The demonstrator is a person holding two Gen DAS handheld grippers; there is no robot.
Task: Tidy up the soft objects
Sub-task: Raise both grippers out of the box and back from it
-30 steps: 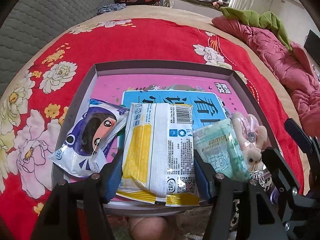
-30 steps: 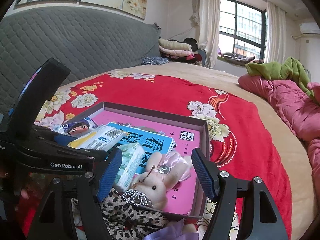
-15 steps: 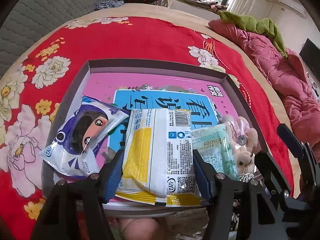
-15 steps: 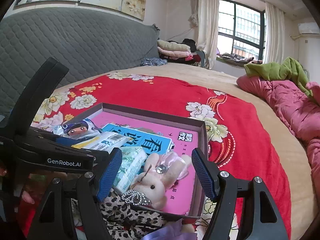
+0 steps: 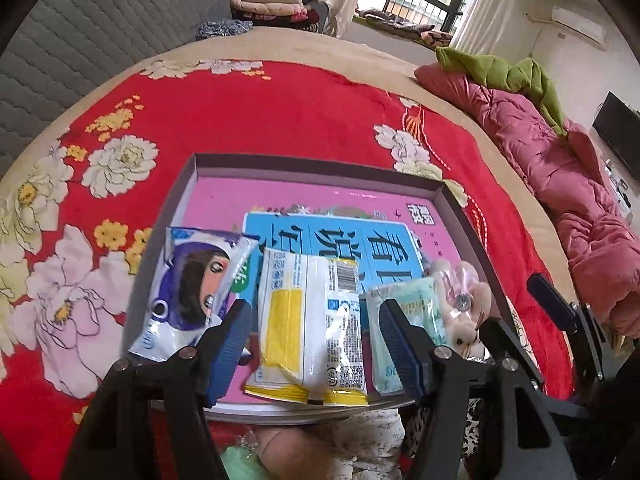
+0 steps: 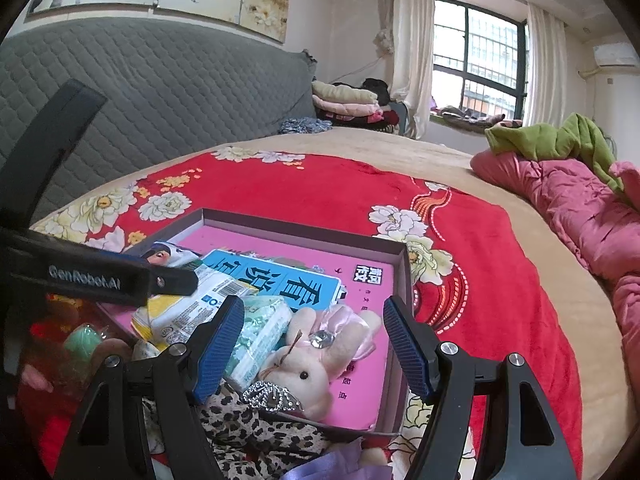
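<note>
I count four soft things lined up along the near side of the tray [image 5: 192,184] — the purple pack [image 5: 188,292], the yellow pack [image 5: 308,328], the green tissue pack [image 5: 404,304] and the plush rabbit [image 6: 316,356] — with both the left tongs [image 5: 314,354] and the right tongs [image 6: 314,344] released and empty, and a leopard-print cloth [image 6: 248,428] in front of the tray still to sort, I judge.

Glossy plastic film on the yellow-and-white packet [image 5: 310,328] and the cartoon-face packet [image 5: 192,292], both crinkled and catching light. Tray [image 5: 316,170]: matt card walls, smooth pink printed floor. Plush rabbit [image 6: 308,364] fuzzy, with satin ribbon (shiny stud). Red blanket [image 5: 280,116] velvety. Headboard [image 6: 160,96] quilted grey cloth.
</note>
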